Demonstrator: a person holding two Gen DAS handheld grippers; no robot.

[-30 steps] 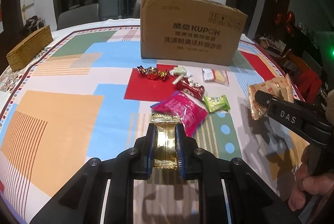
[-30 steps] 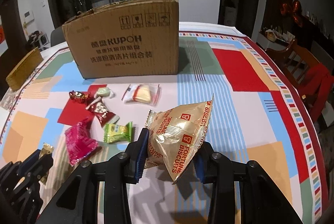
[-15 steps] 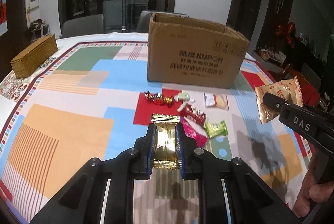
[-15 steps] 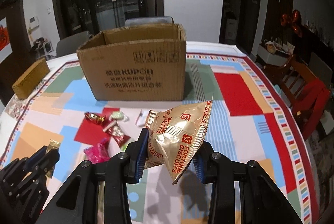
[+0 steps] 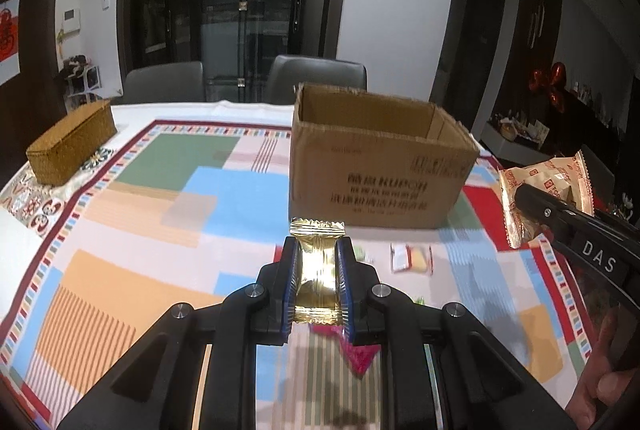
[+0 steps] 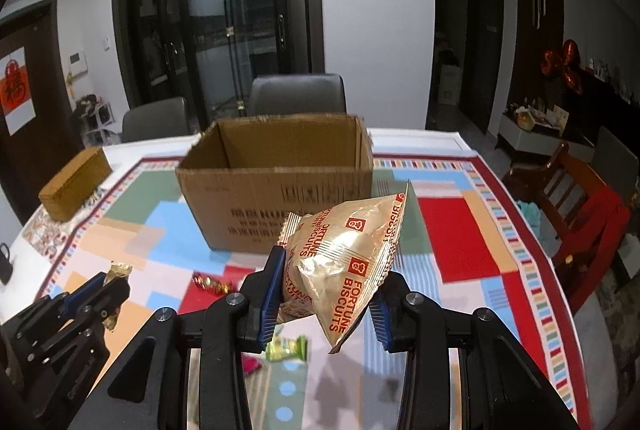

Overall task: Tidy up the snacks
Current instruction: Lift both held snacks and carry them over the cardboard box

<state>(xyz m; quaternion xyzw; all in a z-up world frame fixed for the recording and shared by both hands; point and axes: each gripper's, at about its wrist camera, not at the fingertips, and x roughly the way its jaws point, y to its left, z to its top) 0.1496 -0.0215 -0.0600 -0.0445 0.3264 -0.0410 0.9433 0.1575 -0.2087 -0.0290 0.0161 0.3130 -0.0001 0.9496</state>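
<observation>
Pinching a light, crinkly gold wafer [image 5: 318, 266] mid-body, the left hand-held gripper [image 5: 317, 284] hovers near the far box [image 5: 380, 165]; the right hand-held gripper [image 6: 326, 300] squeezes a puffy, crushable biscuit bag [image 6: 344, 258].

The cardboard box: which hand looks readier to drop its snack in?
Probably the right gripper: its biscuit bag faces the cardboard box opening squarely. The left gripper, holding the gold packet, sees less inside.
</observation>
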